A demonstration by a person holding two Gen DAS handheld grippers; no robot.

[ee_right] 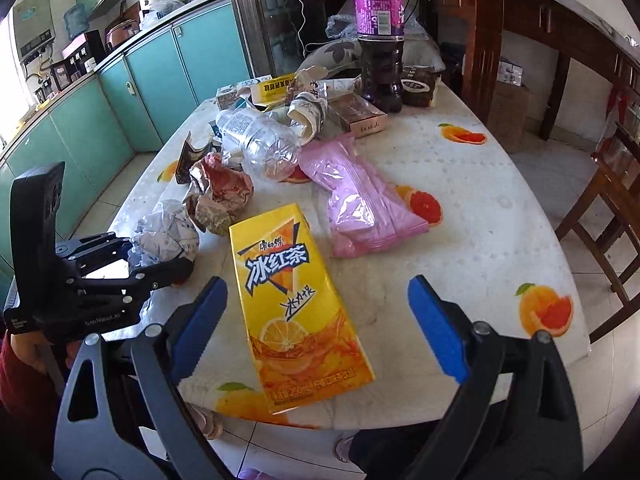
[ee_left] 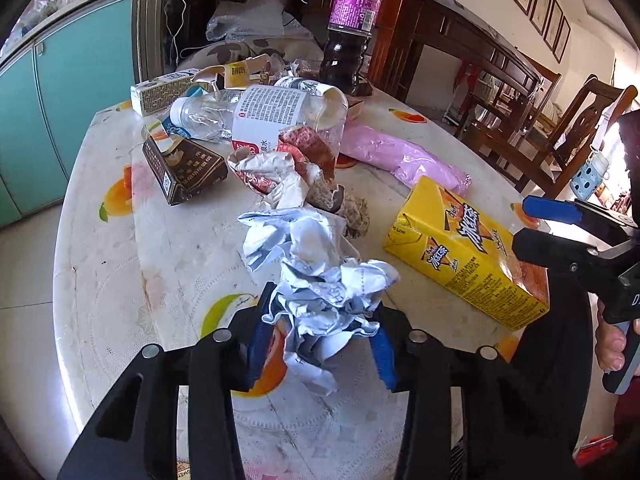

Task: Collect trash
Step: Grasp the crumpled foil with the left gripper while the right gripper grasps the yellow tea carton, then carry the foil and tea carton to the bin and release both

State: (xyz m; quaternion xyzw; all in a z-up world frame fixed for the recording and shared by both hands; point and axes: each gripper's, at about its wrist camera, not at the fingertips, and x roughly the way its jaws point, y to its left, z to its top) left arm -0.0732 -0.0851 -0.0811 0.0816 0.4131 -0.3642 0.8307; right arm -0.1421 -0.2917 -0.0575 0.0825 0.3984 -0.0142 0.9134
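Pinching the crumpled paper (ee_left: 320, 300) near the table (ee_left: 160, 248) edge, your left gripper (ee_left: 320, 344) grips it; your right gripper (ee_right: 316, 320) hangs spread over the yellow carton (ee_right: 292, 304) just right.

Table (ee_right: 460, 208): round, your white lace cover printed with citrus fruit.
Cabinets (ee_right: 100, 120): teal doors, along the left wall.
Chairs (ee_left: 560, 136): dark wood, beyond the table's far right.
Sideboard (ee_right: 520, 24): dark wood.
Wall frames (ee_left: 540, 4): a row of four.
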